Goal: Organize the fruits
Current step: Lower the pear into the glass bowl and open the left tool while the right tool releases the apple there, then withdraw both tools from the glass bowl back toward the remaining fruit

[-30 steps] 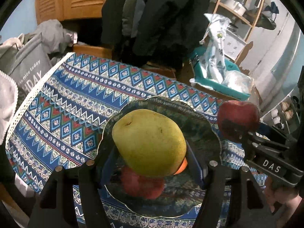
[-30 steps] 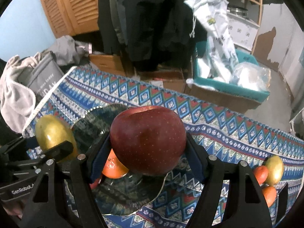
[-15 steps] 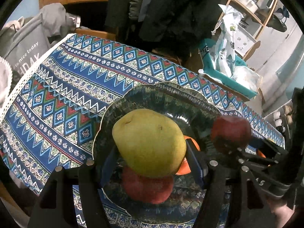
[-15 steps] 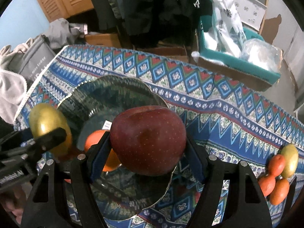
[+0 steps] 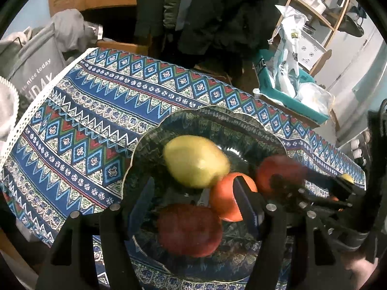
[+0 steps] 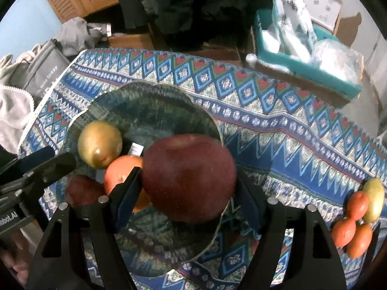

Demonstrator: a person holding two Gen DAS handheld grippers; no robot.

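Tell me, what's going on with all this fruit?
A person with a gripper in each hand is gathering fruit onto a plate. The left gripper stands open above it, where a pear, an orange and a red apple lie. The right gripper holds a second red apple low over the plate; its jaws have just been opening.

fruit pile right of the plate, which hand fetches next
Right: the fruit pile lies on its side, and the right gripper has just been opening its jaws around the red apple.
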